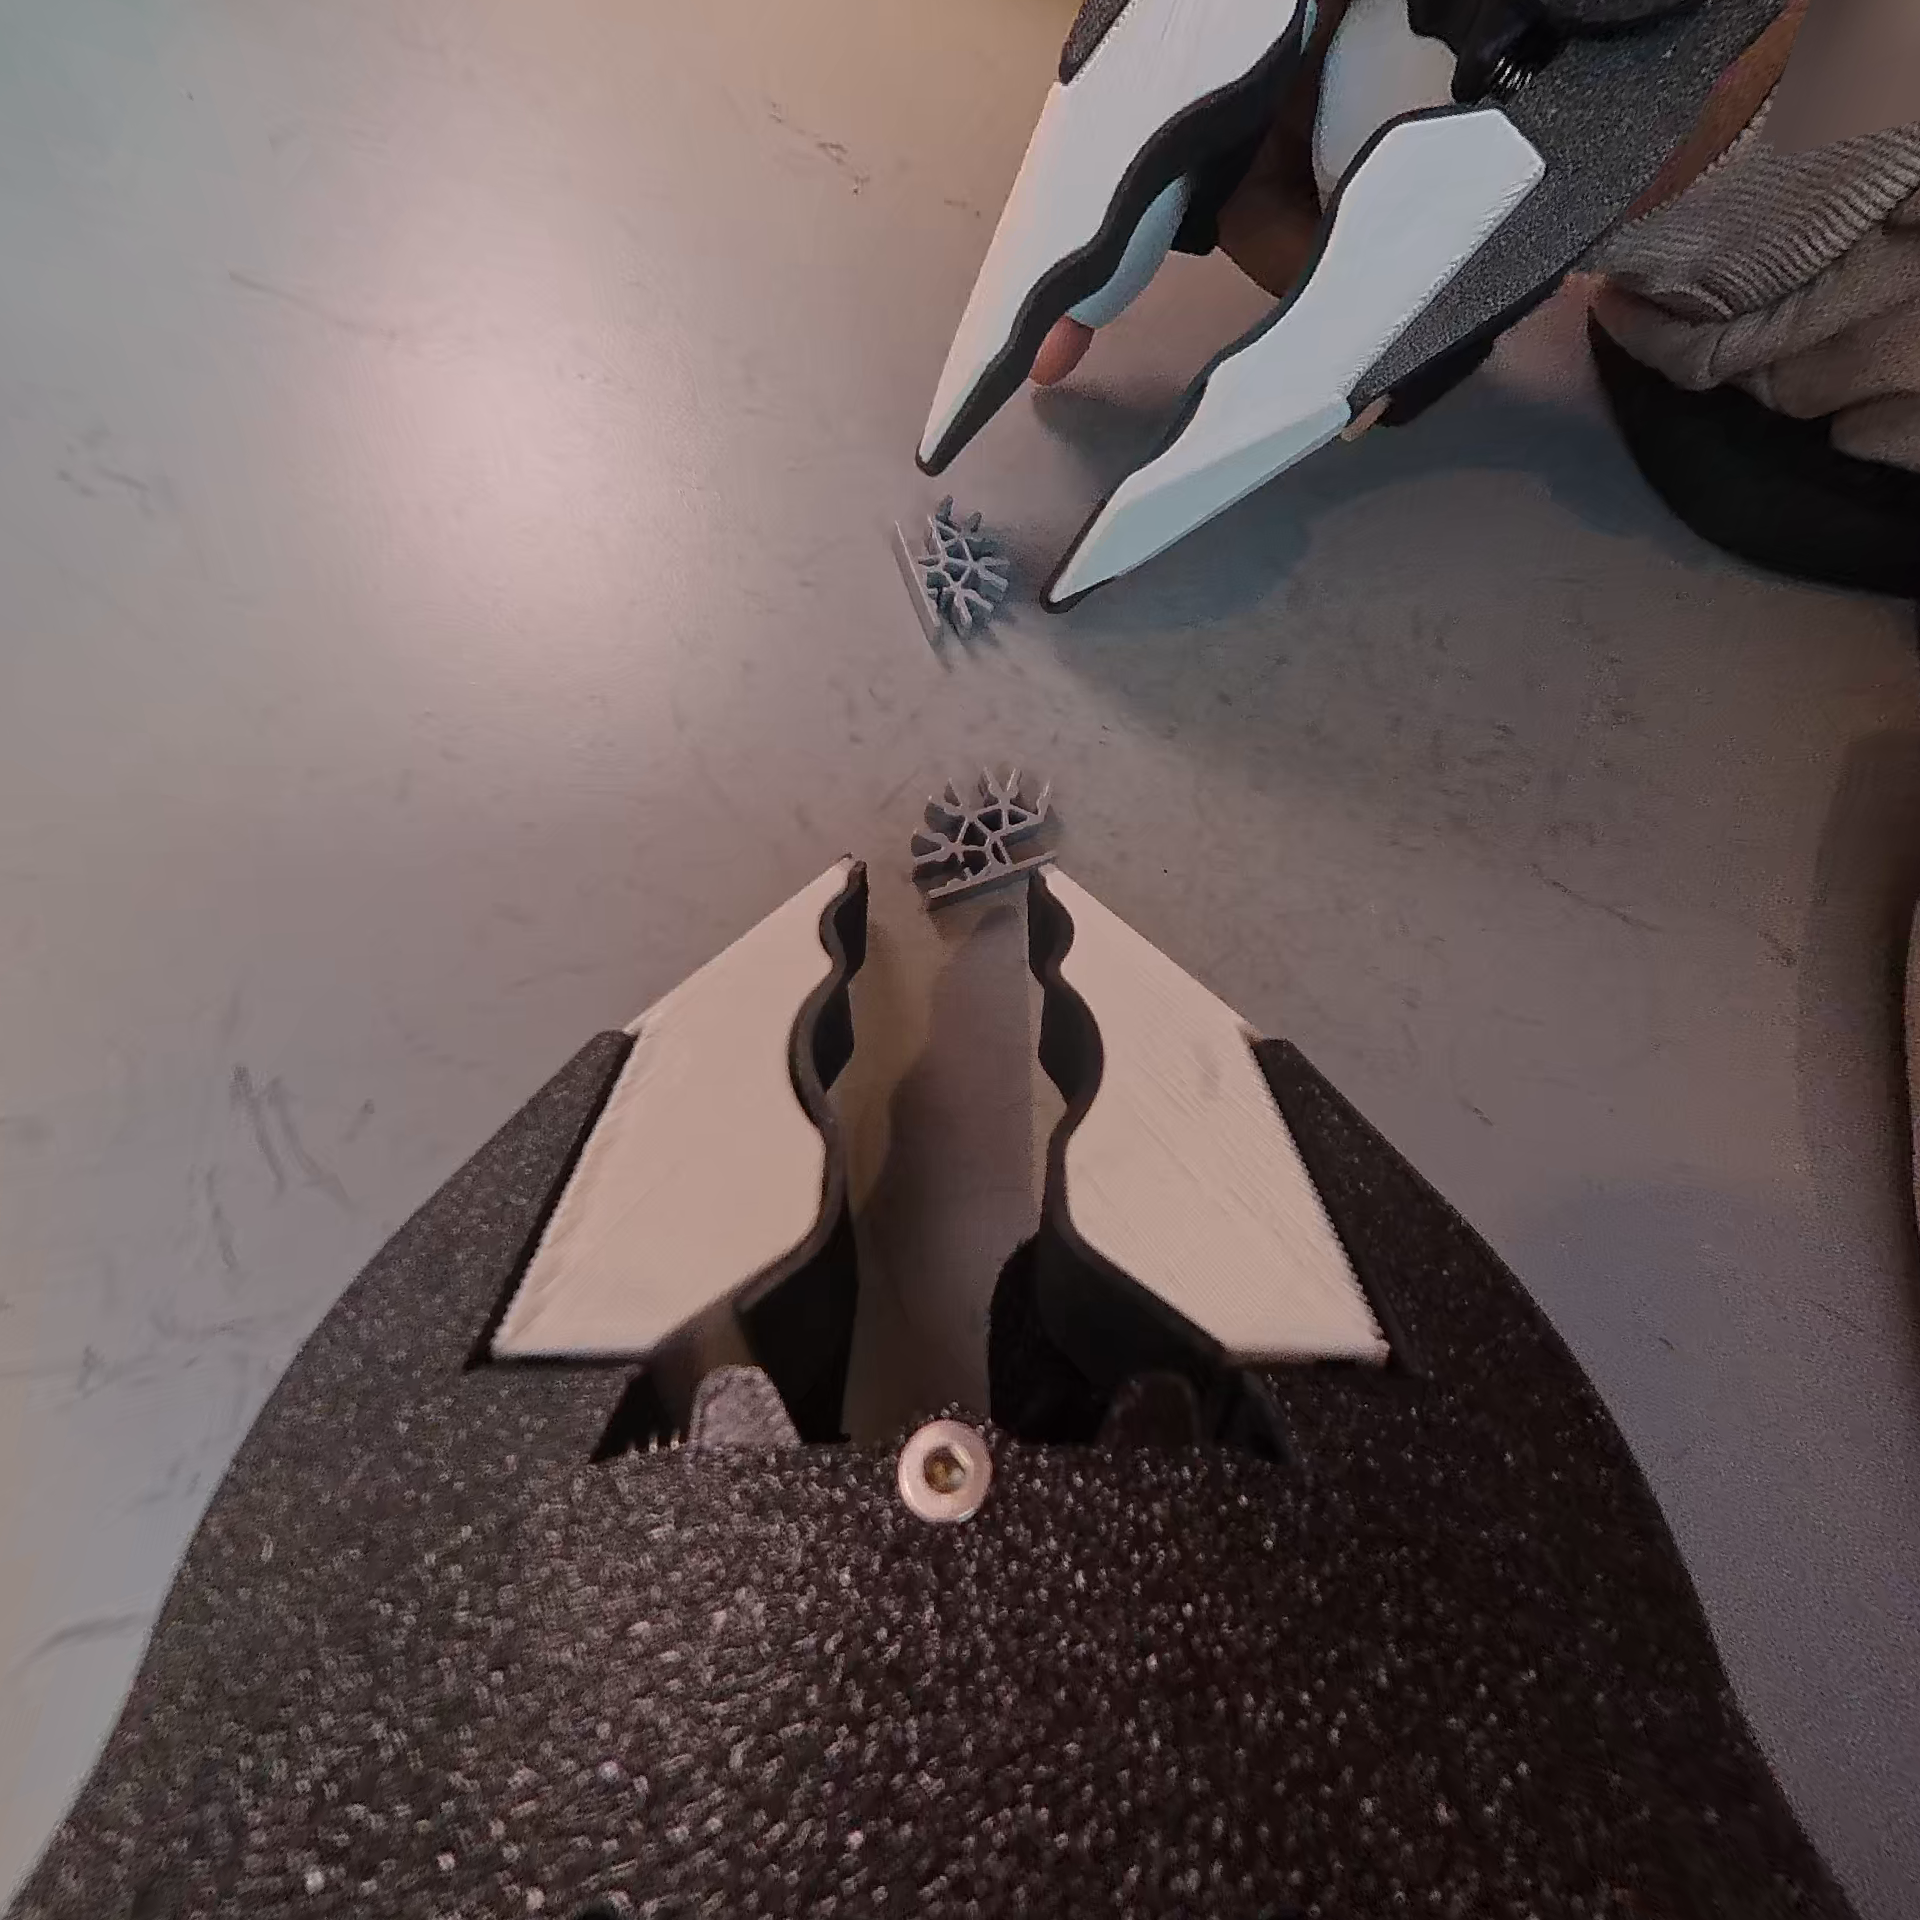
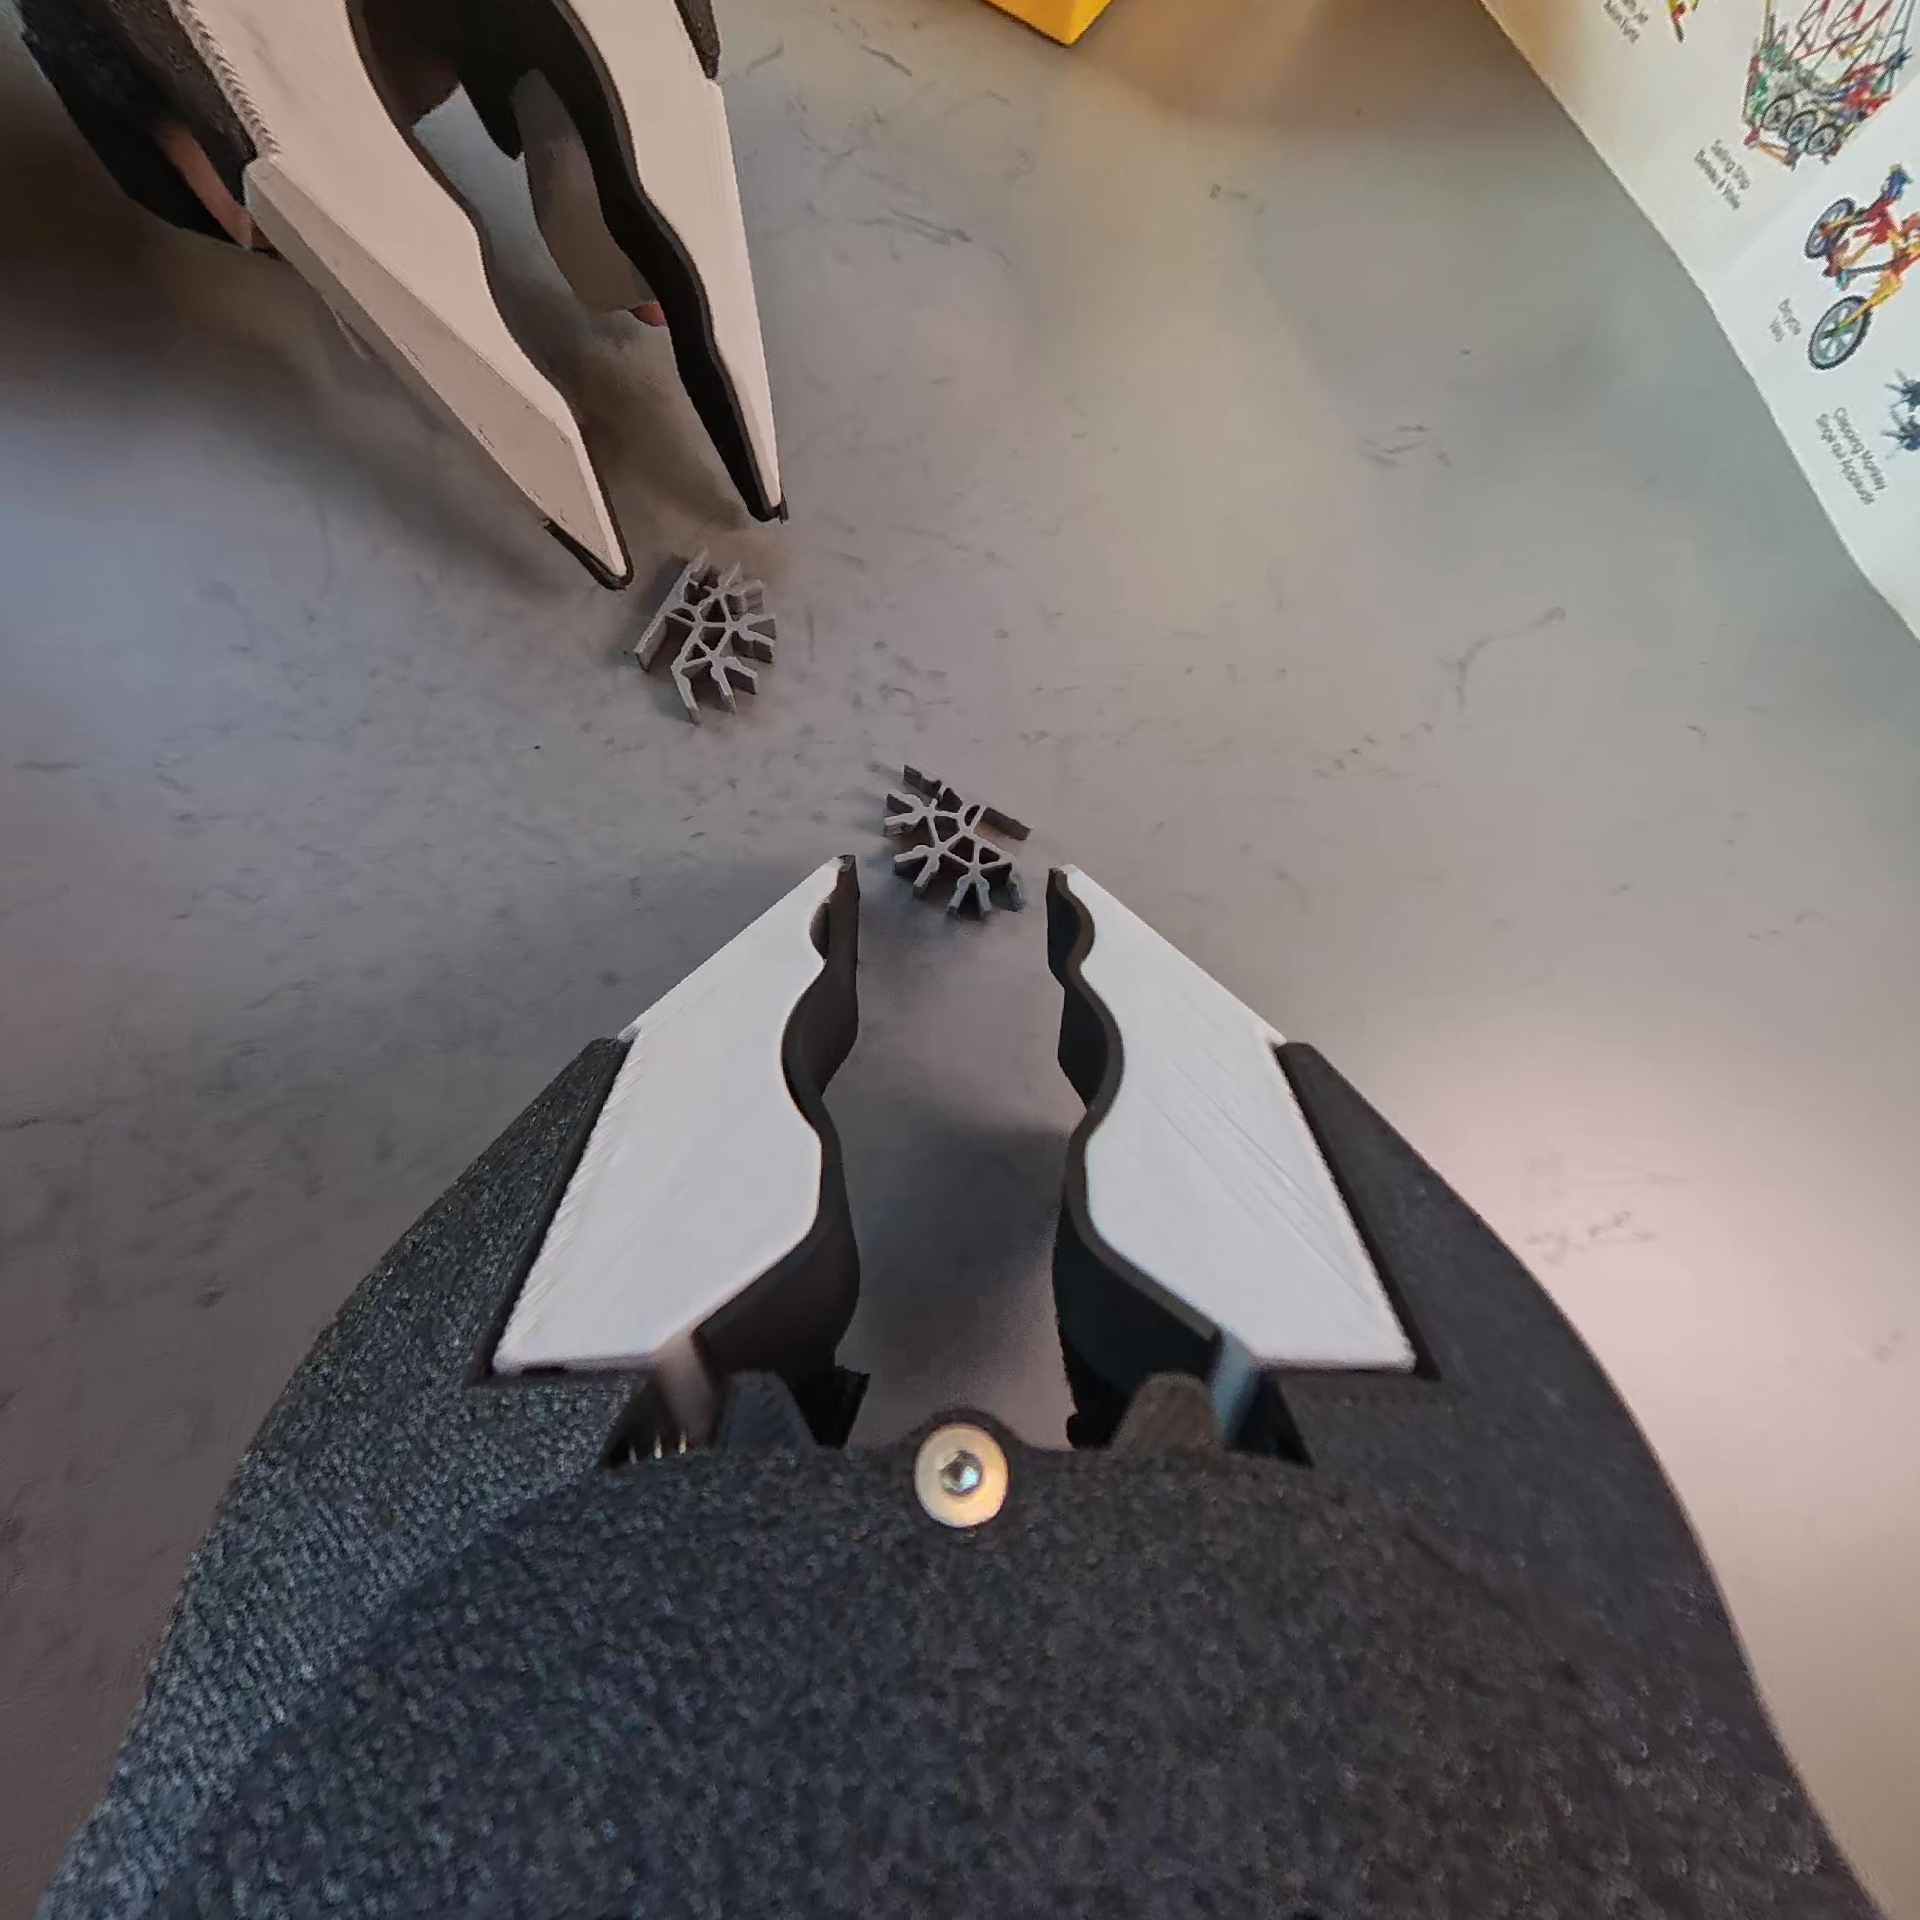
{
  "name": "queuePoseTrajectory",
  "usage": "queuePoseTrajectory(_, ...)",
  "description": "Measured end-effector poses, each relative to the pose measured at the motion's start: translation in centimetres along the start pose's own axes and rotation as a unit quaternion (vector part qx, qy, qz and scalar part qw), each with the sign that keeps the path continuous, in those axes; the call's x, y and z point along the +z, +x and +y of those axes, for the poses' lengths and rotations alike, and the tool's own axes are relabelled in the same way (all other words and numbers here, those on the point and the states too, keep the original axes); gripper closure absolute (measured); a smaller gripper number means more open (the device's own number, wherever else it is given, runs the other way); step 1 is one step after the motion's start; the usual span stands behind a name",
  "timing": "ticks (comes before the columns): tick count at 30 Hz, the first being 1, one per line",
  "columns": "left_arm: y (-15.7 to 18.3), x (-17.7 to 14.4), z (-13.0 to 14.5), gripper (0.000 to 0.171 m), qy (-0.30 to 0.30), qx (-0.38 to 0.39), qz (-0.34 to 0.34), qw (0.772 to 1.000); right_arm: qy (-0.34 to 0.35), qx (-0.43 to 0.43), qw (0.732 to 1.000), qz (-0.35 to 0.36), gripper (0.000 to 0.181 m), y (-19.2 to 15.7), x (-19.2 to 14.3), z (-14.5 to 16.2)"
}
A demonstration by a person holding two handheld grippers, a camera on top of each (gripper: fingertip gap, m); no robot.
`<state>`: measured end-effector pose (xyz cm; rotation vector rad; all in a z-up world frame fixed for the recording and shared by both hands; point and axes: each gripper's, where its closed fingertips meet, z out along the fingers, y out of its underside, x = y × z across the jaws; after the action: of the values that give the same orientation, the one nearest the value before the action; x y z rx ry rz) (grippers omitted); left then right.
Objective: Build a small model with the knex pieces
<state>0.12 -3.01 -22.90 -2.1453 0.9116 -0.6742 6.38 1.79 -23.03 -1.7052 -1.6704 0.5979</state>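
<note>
Hovering apart-jawed, each gripper (image 1: 948,873) (image 2: 951,878) faces a grey connector (image 1: 982,836) (image 2: 954,844).

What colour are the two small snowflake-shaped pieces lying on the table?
Both snowflake-shaped pieces are grey, seen best in the right wrist view.

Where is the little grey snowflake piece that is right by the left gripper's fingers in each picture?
Left wrist view: the snowflake piece lies on the grey table, just past the left gripper, near its right finger.
Right wrist view: the same piece lies upper left of middle, just below the left gripper.
Shared landmark: the second snowflake piece, by the right gripper.
</note>
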Motion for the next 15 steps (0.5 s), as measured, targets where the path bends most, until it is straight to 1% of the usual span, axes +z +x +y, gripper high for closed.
queuePoseTrajectory(3,0.13,0.09,-0.01,0.141,-0.002,0.004,0.000,1.000,-0.003,-0.004,1.000,0.005,0.147,0.04,0.10,0.08)
queuePoseTrajectory(9,0.02,0.22,0.25,0.149,-0.009,0.003,-0.004,1.000,-0.008,-0.002,1.000,0.012,0.149,0.20,0.33,0.19)
queuePoseTrajectory(10,-0.01,0.23,0.25,0.149,-0.009,0.004,-0.006,1.000,-0.008,-0.003,1.000,0.011,0.150,0.15,0.34,0.18)
queuePoseTrajectory(12,-0.03,0.28,0.28,0.151,-0.010,0.006,-0.008,1.000,-0.008,-0.007,1.000,0.012,0.159,0.11,0.33,0.17)
queuePoseTrajectory(15,-0.28,0.36,0.36,0.157,-0.013,0.006,-0.018,1.000,-0.008,-0.010,1.000,0.011,0.160,0.02,0.33,0.16)
